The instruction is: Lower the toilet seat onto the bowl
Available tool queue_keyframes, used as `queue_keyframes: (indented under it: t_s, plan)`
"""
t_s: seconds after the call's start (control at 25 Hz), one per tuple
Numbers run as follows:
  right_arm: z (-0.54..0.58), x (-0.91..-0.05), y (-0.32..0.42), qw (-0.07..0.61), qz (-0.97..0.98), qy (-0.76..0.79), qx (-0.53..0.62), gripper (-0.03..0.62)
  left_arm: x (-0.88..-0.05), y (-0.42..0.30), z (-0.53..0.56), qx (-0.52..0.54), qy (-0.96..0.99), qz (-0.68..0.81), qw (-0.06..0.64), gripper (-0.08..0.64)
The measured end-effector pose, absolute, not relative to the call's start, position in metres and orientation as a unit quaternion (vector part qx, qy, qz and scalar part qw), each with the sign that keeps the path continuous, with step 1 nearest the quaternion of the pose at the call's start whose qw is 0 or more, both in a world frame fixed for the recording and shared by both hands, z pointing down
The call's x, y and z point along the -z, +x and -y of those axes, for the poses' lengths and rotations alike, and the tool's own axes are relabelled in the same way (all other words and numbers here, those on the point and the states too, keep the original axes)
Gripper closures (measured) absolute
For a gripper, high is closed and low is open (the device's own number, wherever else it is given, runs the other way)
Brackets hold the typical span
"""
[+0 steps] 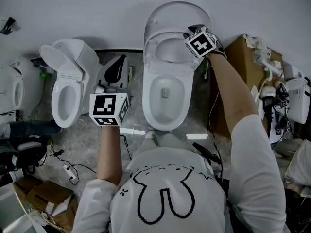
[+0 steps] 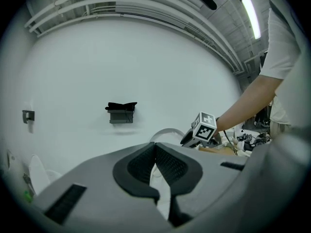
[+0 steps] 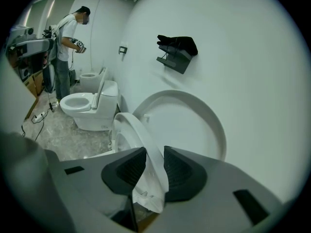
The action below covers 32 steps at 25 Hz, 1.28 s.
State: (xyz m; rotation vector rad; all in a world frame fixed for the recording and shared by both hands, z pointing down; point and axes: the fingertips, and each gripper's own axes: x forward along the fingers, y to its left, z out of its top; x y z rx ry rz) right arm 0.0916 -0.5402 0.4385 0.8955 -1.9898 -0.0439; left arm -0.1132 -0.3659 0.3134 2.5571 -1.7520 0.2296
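The white toilet (image 1: 148, 98) stands in the middle of the head view with its lid (image 1: 175, 11) up against the wall. Its seat (image 1: 154, 41) stands part-way raised, tilted forward off the lid. My right gripper (image 1: 187, 35) is at the seat's right rim. In the right gripper view the seat rim (image 3: 141, 140) runs between both pads and fills the gap, with the lid (image 3: 194, 125) behind; that gripper (image 3: 154, 166) is shut on it. My left gripper (image 1: 118, 62) hangs left of the bowl, apart from it. Its jaws (image 2: 155, 152) meet at the tips and hold nothing.
A second toilet (image 1: 68, 91) with raised seat stands to the left, and a third (image 1: 12, 89) at the far left edge. A cardboard box (image 1: 243, 62) and fittings crowd the right side. Cables lie on the floor. A person (image 3: 65, 47) stands far off. A black bracket (image 3: 177, 50) hangs on the wall.
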Motion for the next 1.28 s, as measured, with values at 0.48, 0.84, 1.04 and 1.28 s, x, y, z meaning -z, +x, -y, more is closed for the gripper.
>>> queue_keyframes:
  t_s: [0.48,0.84,1.04,1.28]
  plan:
    - [0.484,-0.439,0.087,0.472,0.797,0.376,0.017,0.453,-0.317,-0.119,0.331,-0.071,0.846,0.529,0.017,0.551]
    - [0.447,-0.445,0.085,0.493,0.789,0.367,0.014,0.448,-0.322,-0.126,0.315,-0.076,0.860,0.504,0.017,0.551]
    - [0.434,-0.449,0.085,0.497,0.788,0.363,0.009,0.445,-0.328,-0.126,0.314,-0.072,0.863,0.499,0.027,0.551]
    - [0.420,-0.455,0.086,0.502,0.789,0.353,0.003,0.442,-0.330,-0.121,0.311,-0.068,0.864,0.497,0.029,0.551]
